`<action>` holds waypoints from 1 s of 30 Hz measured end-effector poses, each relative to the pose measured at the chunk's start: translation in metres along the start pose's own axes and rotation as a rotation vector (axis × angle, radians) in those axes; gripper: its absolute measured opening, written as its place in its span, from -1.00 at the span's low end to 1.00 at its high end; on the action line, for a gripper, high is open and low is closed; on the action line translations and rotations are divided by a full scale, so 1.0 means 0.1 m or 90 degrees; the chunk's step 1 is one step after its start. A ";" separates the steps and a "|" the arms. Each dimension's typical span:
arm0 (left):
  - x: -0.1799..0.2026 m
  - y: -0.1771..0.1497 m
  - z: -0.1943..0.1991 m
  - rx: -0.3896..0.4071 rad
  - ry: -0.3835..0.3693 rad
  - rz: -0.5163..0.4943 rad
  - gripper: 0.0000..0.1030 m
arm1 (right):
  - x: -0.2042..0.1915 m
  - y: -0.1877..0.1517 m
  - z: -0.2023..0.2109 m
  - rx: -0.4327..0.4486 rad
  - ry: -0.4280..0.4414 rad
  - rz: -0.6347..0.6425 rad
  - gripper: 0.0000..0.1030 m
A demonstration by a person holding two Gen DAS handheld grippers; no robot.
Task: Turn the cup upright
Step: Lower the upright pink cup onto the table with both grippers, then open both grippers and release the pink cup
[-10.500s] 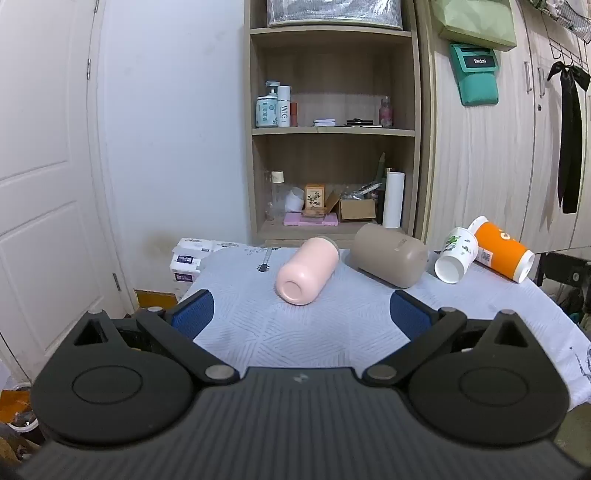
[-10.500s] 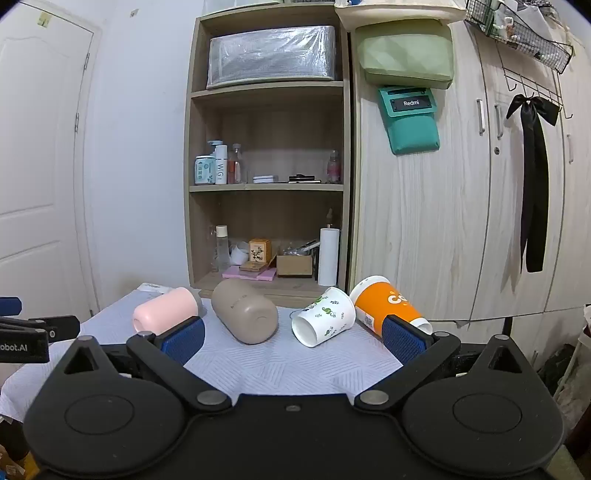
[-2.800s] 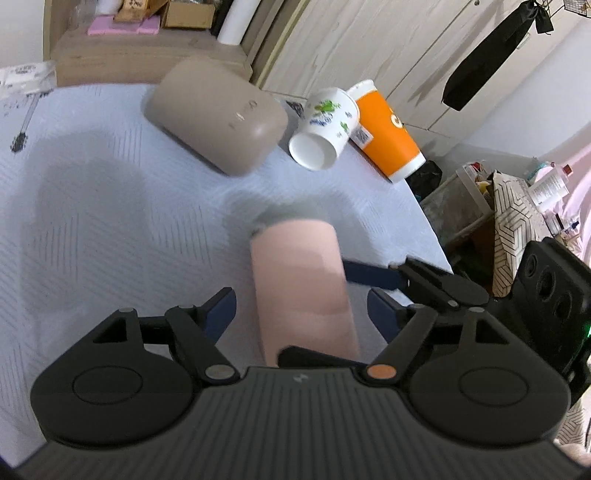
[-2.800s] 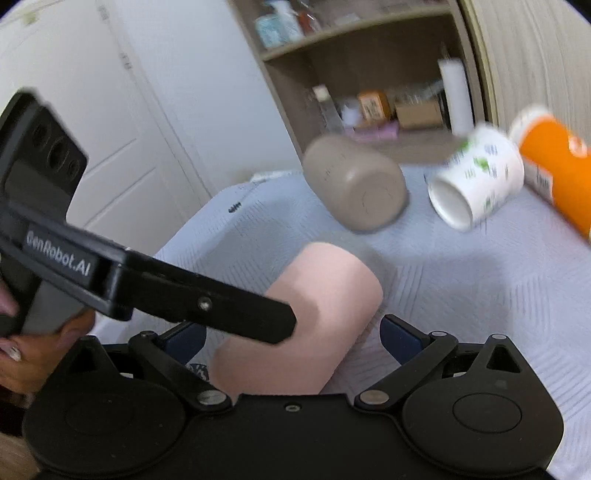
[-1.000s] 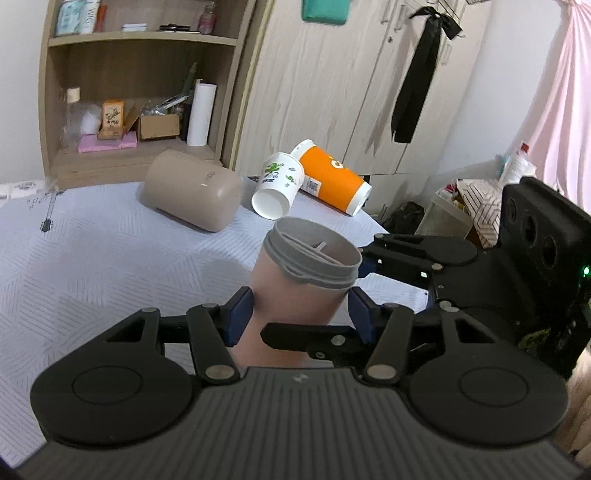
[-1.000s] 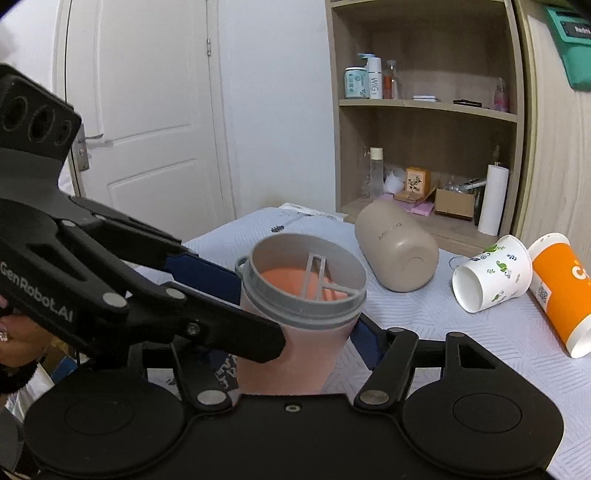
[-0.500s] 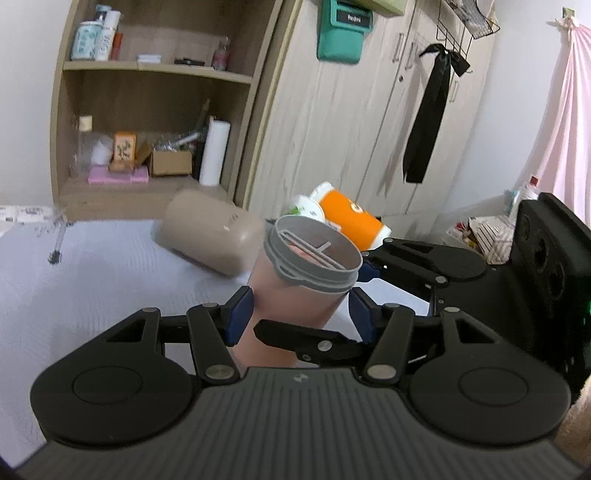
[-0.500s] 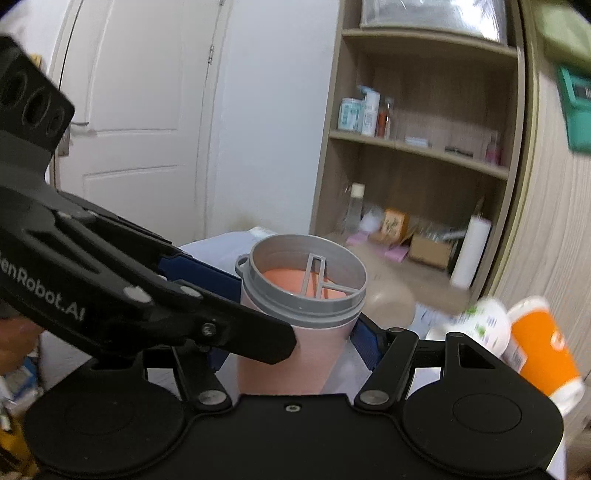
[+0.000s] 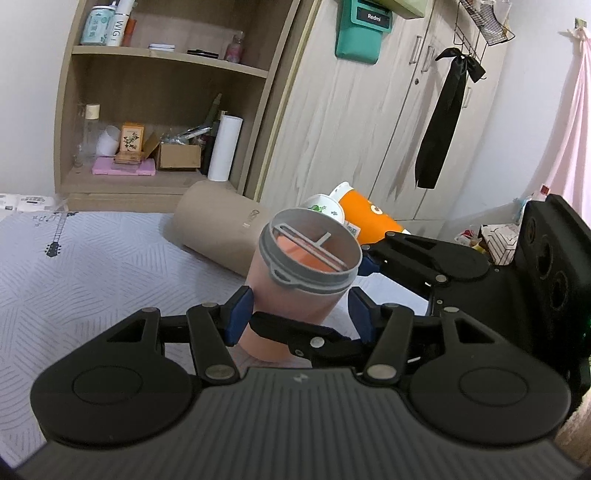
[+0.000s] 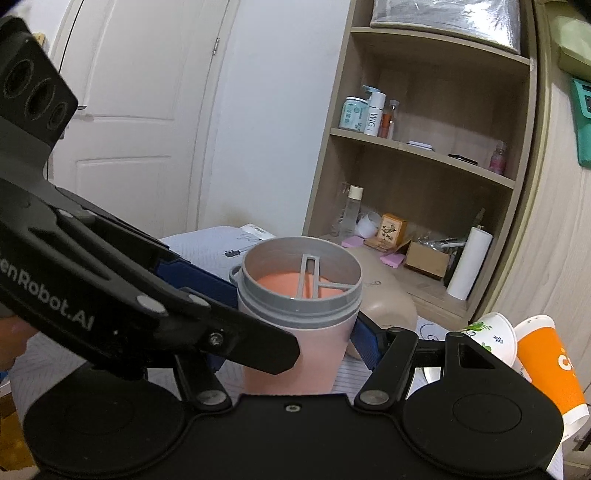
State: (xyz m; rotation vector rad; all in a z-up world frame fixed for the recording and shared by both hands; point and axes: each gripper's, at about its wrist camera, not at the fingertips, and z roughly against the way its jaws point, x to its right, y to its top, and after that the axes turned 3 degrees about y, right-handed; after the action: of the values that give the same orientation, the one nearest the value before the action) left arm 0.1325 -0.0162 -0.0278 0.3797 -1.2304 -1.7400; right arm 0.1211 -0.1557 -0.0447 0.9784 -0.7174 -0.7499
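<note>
We hold the pink cup (image 9: 295, 291) mouth-up between both grippers, jaws of the left gripper (image 9: 299, 314) and right gripper (image 10: 295, 339) clamped on its body above the worktop (image 9: 92, 266). Lower level, base flat, before letting go. Readable: "Redmi" (image 9: 373, 17), "WIG" (image 10: 373, 119).

The left gripper (image 9: 299, 314) and right gripper (image 10: 291, 343) are both clamping their blue-padded fingers (image 9: 240, 314) on the upright pink cup (image 9: 295, 295), crossing each other.
</note>
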 end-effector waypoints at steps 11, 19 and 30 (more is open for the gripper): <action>-0.02 0.07 -0.11 -0.009 0.003 0.033 0.08 | 0.18 0.00 -0.17 -0.046 0.009 -0.128 0.40; -0.03 0.06 -0.07 -0.003 0.011 0.054 0.26 | 0.18 -0.05 -0.11 -0.032 0.009 -0.154 0.48; 0.15 -0.01 0.27 0.023 0.068 0.049 0.33 | 0.13 -0.10 0.23 -0.013 -0.001 -0.163 0.51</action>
State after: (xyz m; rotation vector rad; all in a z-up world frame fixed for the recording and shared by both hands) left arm 0.1057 -0.0134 -0.0123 0.4358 -1.1863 -1.6127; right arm 0.1073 -0.1804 -0.0424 1.0627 -0.5898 -0.9789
